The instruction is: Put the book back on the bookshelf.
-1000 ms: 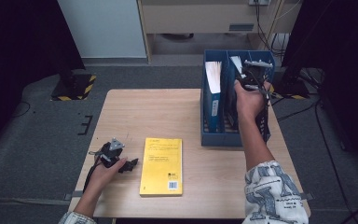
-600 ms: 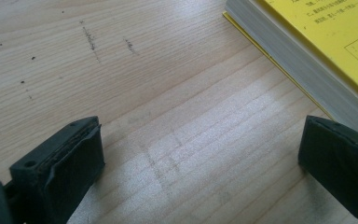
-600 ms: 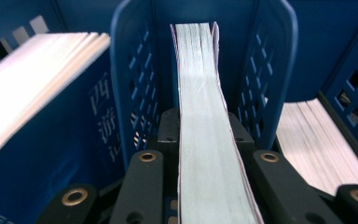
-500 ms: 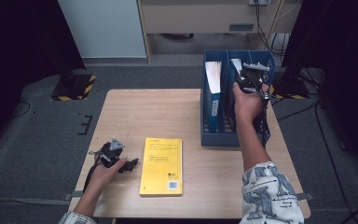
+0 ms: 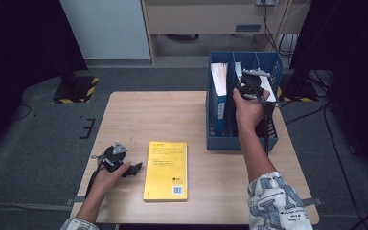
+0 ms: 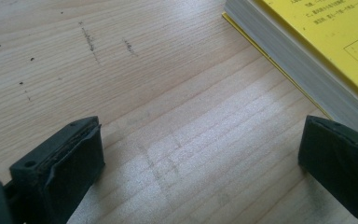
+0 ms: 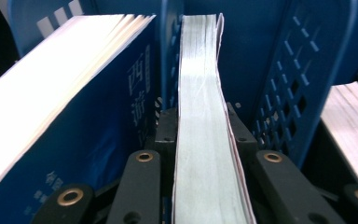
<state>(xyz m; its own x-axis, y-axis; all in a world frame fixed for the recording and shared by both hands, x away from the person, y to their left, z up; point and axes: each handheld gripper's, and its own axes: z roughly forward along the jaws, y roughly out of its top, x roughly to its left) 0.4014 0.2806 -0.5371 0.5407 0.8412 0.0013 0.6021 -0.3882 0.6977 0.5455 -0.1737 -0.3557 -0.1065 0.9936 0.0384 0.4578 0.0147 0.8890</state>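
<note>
While your right gripper (image 7: 200, 140) is clamped on the page edge of a thin book (image 7: 205, 116) standing in the middle slot of the blue file rack (image 5: 220, 139), the filing looks partly done: a blue-covered book (image 7: 93, 121) already stands in the slot beside it, and judging by the grip, this one is just going in. What is left is the yellow book (image 5: 166, 170), lying flat on the table (image 5: 163, 115) just beside your left gripper (image 6: 200, 154), whose jaws stand wide apart on bare wood. By count: two grippers, one rack, one yellow book out, and at least three books in the rack, with another's pages (image 7: 354, 126) showing in the far slot.
</note>
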